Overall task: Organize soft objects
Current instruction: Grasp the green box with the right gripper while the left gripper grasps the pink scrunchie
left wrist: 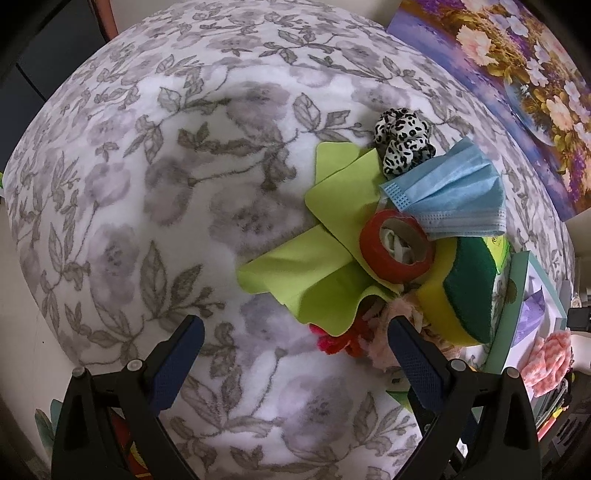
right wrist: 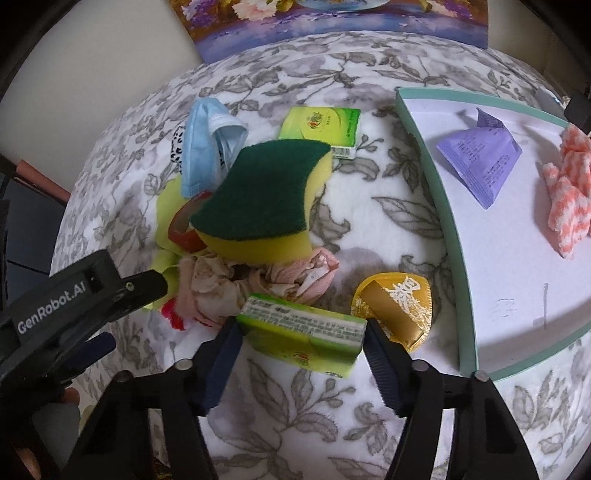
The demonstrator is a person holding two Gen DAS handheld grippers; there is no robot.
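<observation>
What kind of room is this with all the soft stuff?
Probably a room at home. A fuzzy flowered blanket covers the surface, a flower painting leans behind it, and household bits like a sponge and face mask lie piled up.

This looks like a room in a home: a fleecy white blanket printed with grey flowers and leaves covers the surface, a glossy painted picture of pink and white blossoms leans behind it, and household oddments lie heaped there.

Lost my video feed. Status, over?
Right gripper closing around green tissue pack. Left gripper open, empty. Gold packet beside it; tray clear to receive.
</observation>
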